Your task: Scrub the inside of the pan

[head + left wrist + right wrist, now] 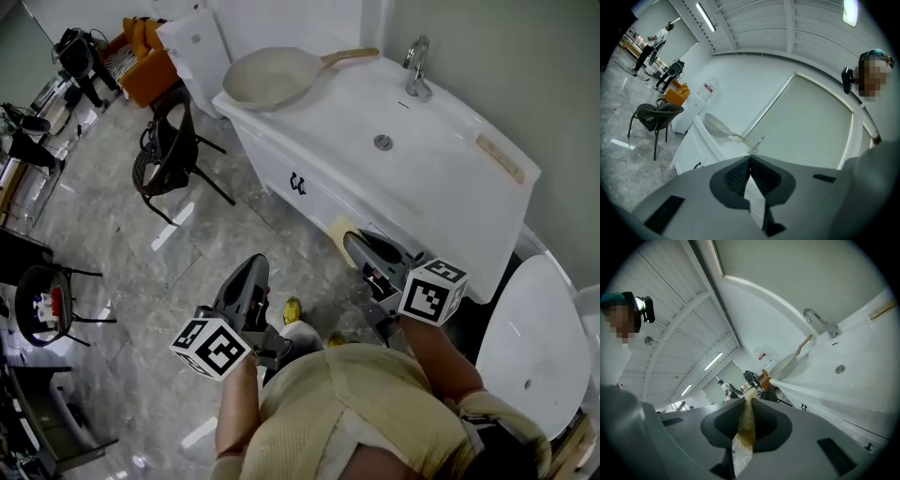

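My left gripper (750, 160) has jaws shut, empty; the right gripper (749, 401) pinches a scrubber (746, 420). The pan (267, 77) sits well apart at the corner of the sink (450, 187); scrubbed unheld, it could slide off.

Pan (267, 77) on white sink counter (450, 187)

Head view overhead, gripper views low; all share pan (267, 80).
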Tool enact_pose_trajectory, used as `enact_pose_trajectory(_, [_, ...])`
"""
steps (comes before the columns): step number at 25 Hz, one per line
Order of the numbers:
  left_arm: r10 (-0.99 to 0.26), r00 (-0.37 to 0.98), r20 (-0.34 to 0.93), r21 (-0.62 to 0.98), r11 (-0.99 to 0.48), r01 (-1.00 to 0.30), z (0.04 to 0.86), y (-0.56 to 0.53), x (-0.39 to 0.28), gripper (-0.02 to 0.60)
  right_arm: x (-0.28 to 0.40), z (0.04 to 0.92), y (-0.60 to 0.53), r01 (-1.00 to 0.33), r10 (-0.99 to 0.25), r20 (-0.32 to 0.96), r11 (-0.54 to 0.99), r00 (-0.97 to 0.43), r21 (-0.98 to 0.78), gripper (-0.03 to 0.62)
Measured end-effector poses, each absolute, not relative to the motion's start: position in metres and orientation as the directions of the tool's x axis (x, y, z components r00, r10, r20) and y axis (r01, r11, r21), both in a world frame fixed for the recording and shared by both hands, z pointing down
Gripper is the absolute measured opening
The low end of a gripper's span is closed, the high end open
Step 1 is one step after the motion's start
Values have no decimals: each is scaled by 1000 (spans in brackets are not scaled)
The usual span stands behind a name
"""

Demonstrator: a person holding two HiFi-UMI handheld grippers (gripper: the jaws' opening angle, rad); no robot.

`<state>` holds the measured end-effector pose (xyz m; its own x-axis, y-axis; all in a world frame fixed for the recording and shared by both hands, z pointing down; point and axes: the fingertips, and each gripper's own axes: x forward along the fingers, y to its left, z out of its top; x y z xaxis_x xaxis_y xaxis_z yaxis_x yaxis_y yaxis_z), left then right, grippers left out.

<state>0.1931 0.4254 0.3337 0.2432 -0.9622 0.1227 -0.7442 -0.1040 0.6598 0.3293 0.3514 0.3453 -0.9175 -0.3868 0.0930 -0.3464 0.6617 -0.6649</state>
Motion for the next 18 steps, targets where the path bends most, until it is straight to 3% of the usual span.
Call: enact_pose_trajectory(18, [-934,317,163,655,-138,-743,340,354,74,54,207,343,293,-403,-414,148,640,-898,-655,55])
